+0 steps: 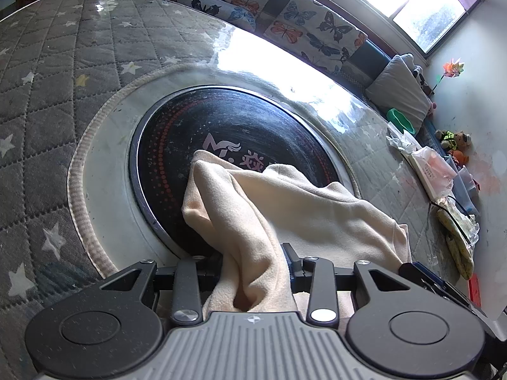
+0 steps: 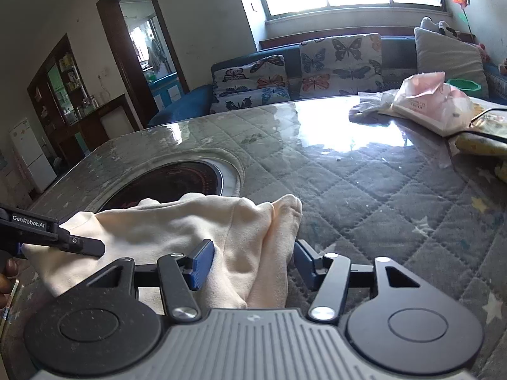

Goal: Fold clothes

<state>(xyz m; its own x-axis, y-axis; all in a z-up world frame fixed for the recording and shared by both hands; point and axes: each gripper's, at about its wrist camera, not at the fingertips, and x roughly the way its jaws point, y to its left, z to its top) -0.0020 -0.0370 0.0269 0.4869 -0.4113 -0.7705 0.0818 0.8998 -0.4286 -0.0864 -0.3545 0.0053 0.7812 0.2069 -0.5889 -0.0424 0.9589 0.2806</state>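
Note:
A cream garment (image 1: pixel 285 209) lies bunched on the table, partly over the black round hotplate (image 1: pixel 196 139). My left gripper (image 1: pixel 253 262) is shut on a fold of it, the cloth bulging between the fingers. In the right wrist view the same garment (image 2: pixel 190 221) fills the near middle. My right gripper (image 2: pixel 253 262) has a fold of the garment between its blue pads (image 2: pixel 202 262), jaws fairly wide with the cloth filling the gap. The left gripper's black finger (image 2: pixel 79 243) rests on the garment at the left.
The table has a grey quilted star cover (image 1: pixel 47 95) under clear plastic. A pink tissue pack (image 2: pixel 434 101), plastic bags and a yellow cloth (image 2: pixel 481 139) lie at its far right. A sofa with butterfly cushions (image 2: pixel 342 60) stands behind the table.

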